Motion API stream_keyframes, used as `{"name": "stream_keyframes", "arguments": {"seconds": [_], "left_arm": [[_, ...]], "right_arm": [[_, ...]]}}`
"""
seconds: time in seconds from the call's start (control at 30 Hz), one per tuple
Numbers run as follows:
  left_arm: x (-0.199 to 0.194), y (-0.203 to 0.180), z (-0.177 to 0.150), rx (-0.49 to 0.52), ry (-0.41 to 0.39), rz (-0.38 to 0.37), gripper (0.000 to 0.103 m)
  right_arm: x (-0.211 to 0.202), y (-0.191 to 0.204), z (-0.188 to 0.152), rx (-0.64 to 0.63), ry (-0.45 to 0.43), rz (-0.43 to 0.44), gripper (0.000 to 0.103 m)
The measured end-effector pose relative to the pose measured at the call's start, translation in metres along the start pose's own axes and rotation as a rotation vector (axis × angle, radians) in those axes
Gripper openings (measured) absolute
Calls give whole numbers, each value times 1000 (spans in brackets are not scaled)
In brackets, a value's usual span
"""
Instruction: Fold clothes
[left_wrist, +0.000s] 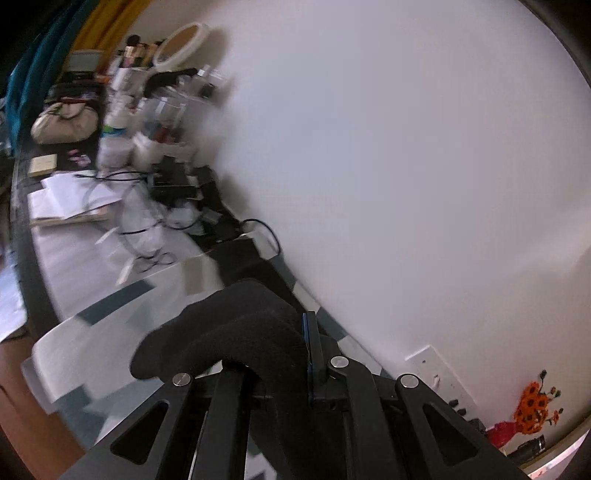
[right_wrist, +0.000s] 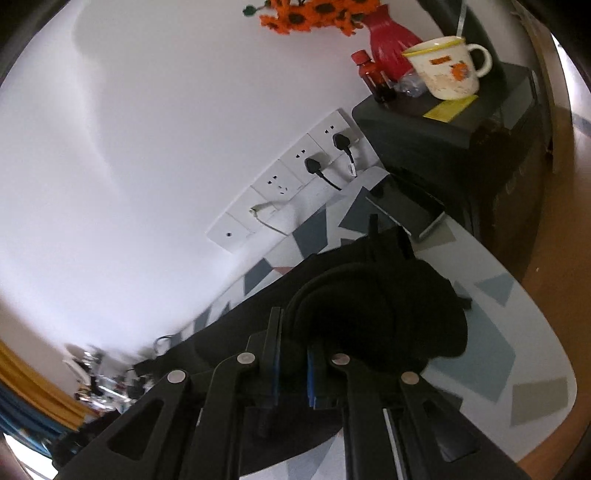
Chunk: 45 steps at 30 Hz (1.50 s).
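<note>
Black fabric, thick and soft: the garment (left_wrist: 236, 332) is pinched in both tongs and hangs clear above the table (right_wrist: 517, 354), which has a pale top with grey-blue patches. Left tongs (left_wrist: 308, 343) are clamped on a rolled edge of the cloth; right tongs (right_wrist: 291, 354) are clamped on another bunched edge, and in the right view the rest of the garment drapes away between the two. Judgement: this looks like the lift before a fold. To do it well, keep both grips level and pull the held edge taut so the cloth hangs flat, then lay it down in one sweep onto bare table, clear of the phone-like slab (right_wrist: 402, 210) and the cable clutter (left_wrist: 147, 221) at the far end. Risk: thick bunches in the jaws may hide a second layer, giving a crooked fold. Hard to read: the garment type, since no sleeve, leg or collar is clear. Its lower hem is cut off by the tong frames. The left view is motion-blurred, so the far clutter is mostly unreadable. I cannot tell whether any cloth touches the table.
</note>
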<state>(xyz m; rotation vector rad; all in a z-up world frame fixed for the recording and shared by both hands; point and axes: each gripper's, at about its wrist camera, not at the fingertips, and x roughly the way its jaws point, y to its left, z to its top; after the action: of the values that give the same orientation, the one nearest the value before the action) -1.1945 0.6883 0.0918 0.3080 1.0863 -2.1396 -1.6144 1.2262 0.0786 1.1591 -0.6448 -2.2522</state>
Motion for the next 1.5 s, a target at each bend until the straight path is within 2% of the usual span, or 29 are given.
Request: {"name": "stream_keyframes", "arguments": {"seconds": [0.13,0.23,0.33,0.47,0.57,0.63,0.67,0.7,0.73,0.8,0.83,0.87,0.9,0.97,1.03,1.17,1.27,1.33,1.4,1.5], "left_arm": [[71,-16,20,15,33,-11,6],[133,-23,30,21,94,7,6],[210,-22,30,16,195,60,6],[285,-26,17,111,273,138,9],[334,-34,8,213,335,203,22],[359,-38,5,270,395,258,41],[370,-40,5,299,428,280,43],[379,-42,5,330,462,297,46],[388,-43,6,361,496,314,47],[392,-48,10,391,543,312,47],[388,-50,14,397,554,286,47],[384,-53,18,403,565,261,47],[377,-55,22,408,575,231,47],[359,-58,30,417,588,169,47],[341,-57,34,421,593,129,47],[312,-47,40,438,575,123,47],[305,-38,43,431,565,143,51],[304,-28,46,409,558,158,51],[299,-20,48,381,562,150,51],[288,-16,46,405,582,126,51]], "right_arm": [[33,11,21,-5,-20,-69,9],[69,17,40,9,-25,-138,9],[119,18,55,4,-9,-220,9],[191,7,66,6,32,-333,9],[229,-9,68,44,43,-382,9],[248,-21,69,76,55,-404,11],[254,-25,69,86,65,-408,14],[260,-30,69,102,82,-403,23],[261,-34,70,142,92,-364,29],[257,-40,75,238,105,-262,60],[256,-43,77,285,111,-210,66],[249,-42,80,323,115,-151,78],[241,-38,83,358,118,-89,83],[220,-25,87,345,118,-15,84],[202,-7,86,265,116,0,85],[180,19,73,152,124,22,85],[181,39,44,24,153,-47,85],[189,54,13,-92,212,-100,85],[197,68,-21,-204,273,-145,85],[208,79,-75,-327,347,-203,85]]}}
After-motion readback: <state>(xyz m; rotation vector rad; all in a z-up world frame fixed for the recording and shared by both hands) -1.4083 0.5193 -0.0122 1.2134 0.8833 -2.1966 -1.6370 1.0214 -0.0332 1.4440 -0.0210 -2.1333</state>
